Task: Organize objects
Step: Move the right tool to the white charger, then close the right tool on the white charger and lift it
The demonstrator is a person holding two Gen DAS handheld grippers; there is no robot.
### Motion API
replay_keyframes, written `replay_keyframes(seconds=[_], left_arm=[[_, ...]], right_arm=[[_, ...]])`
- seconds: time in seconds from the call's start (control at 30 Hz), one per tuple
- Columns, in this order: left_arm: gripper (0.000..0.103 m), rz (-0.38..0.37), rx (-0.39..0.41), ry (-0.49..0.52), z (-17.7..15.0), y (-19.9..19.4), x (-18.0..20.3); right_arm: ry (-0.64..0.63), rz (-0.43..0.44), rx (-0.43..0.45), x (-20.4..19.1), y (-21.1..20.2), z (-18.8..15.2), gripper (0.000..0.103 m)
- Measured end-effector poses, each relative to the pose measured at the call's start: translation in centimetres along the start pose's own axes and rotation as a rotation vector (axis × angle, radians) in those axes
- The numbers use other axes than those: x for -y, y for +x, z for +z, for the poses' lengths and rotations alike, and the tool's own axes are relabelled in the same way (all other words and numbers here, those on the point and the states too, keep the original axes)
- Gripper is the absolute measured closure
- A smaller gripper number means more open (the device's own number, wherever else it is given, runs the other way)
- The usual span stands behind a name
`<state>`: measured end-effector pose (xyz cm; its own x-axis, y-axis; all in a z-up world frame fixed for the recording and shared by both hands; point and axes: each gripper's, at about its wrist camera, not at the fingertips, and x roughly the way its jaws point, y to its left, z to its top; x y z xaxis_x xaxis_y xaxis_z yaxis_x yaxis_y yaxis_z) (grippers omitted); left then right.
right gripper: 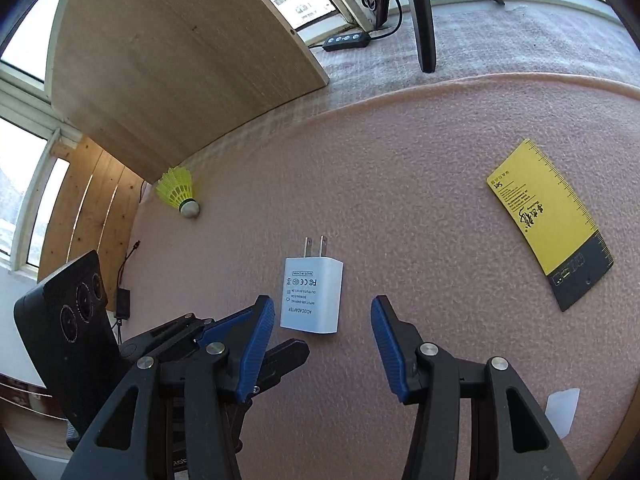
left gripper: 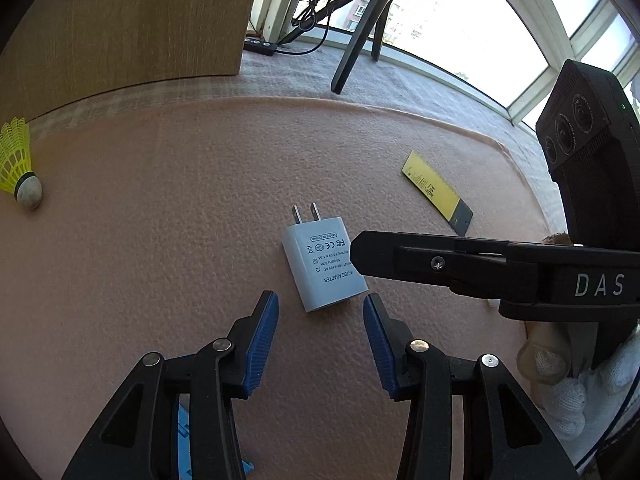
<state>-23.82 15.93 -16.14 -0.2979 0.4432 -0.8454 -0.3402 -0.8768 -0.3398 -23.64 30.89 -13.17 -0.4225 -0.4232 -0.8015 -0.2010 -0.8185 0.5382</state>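
Charger [left gripper: 323,264] flat on the mat [left gripper: 160,260], just ahead of both tongs, prongs pointing away; looks light, rigid, slick plastic, so I'd pinch across the flat body sides, not the prongs; left tongs [left gripper: 320,312] part-open, empty, pitched down; right tongs [right gripper: 323,314] same, empty; card [right gripper: 548,224] right of them, shuttlecock [right gripper: 180,194] far left

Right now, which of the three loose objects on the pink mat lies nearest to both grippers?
The white plug adapter, lying flat just ahead of both grippers. The yellow shuttlecock lies far left, the yellow-and-black card far right.
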Motion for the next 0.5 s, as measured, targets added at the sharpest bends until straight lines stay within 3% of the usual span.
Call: replay_keyframes(seconds=[0.5], left_arm=[[0.062,-0.037,0.004,0.001,0.8,1.1,0.2]], right_arm=[[-0.011,0.016,-0.058,-0.2,2.7,0.8,0.071]])
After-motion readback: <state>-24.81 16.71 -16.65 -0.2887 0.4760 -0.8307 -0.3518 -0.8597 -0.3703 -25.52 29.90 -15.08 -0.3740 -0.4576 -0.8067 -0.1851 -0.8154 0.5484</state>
